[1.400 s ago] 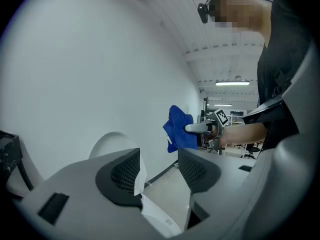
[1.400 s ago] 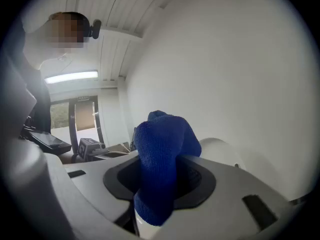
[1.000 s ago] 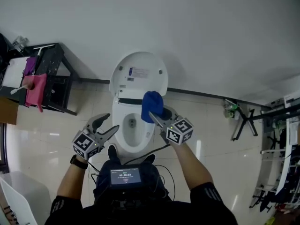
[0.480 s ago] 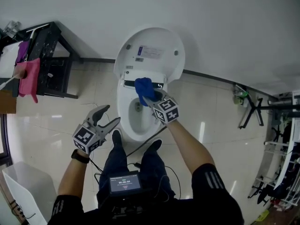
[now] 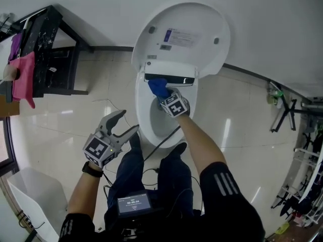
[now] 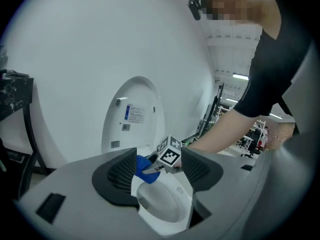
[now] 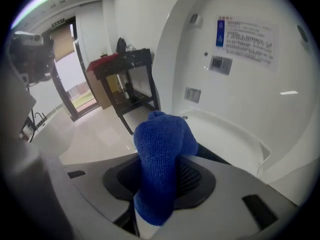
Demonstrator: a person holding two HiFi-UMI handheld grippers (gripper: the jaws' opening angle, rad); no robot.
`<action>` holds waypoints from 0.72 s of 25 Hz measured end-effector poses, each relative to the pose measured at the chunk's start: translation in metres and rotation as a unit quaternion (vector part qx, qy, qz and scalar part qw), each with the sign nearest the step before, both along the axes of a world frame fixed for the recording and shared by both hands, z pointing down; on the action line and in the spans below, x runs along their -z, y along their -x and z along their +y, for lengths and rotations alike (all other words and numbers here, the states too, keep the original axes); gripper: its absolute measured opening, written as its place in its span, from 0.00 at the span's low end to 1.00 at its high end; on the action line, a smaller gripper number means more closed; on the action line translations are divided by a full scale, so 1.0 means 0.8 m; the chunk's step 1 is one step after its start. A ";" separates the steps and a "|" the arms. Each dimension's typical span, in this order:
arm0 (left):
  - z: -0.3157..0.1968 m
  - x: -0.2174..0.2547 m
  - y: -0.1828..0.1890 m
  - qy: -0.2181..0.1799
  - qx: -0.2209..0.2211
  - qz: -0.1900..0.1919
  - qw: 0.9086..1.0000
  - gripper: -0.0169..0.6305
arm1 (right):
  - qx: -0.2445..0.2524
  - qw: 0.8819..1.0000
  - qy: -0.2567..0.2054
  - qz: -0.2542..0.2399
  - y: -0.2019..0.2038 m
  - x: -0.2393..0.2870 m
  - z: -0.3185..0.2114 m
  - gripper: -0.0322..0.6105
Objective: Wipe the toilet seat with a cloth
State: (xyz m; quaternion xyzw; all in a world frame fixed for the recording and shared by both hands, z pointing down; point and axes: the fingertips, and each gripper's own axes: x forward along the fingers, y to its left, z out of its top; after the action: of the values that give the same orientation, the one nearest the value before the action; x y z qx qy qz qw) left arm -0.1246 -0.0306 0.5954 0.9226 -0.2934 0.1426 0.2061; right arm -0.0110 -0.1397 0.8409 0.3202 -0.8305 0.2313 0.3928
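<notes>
Cloth (image 7: 159,169) of blue, nubbly fabric is clamped between the jaws of the right gripper (image 5: 162,95), bunched up and sticking out ahead of its tips. It is down at the back of the white oval toilet seat (image 5: 142,107), just below the hinge bar and the raised white lid (image 5: 184,21); whether the cloth is pressing on the seat cannot be told. By the look of it, wiping is only starting at the rear: the ring's two sides and its front, nearer the person than this gripper, are left to do. The left gripper (image 5: 127,122) hangs well off to the left of the seat, jaws apart with nothing between them. Farther left of it stands a black metal rack (image 5: 55,49) with a pink rag (image 5: 22,79) draped over it.
</notes>
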 end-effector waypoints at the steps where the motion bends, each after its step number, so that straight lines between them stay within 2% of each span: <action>1: -0.004 -0.003 0.004 0.000 0.005 0.003 1.000 0.46 | -0.006 1.000 0.005 0.012 -0.001 -0.021 -0.001 0.30; 5: -0.015 -0.015 0.018 -0.004 0.013 0.008 1.000 0.46 | -0.027 0.999 0.032 0.030 0.008 -0.093 0.006 0.30; 8: -0.018 -0.031 0.023 0.000 0.008 0.005 1.000 0.46 | -0.006 0.997 0.043 0.059 0.014 -0.143 0.014 0.30; 11: -0.019 -0.044 0.026 0.006 0.009 0.008 1.000 0.46 | 0.005 0.993 0.079 0.082 0.015 -0.189 0.028 0.30; 15: -0.015 -0.049 0.032 0.014 0.014 0.014 1.000 0.46 | -0.009 0.995 0.077 0.069 0.033 -0.193 0.023 0.30; 18: -0.015 -0.049 0.033 0.017 0.014 0.017 1.000 0.46 | 0.023 0.994 0.097 0.049 0.055 -0.193 0.042 0.30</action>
State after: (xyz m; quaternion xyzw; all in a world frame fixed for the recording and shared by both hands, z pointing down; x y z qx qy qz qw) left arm -0.1506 -0.0423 0.6349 0.9172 -0.2999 0.1288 0.2286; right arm -0.0550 -0.1059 0.9950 0.2721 -0.7907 0.2859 0.4679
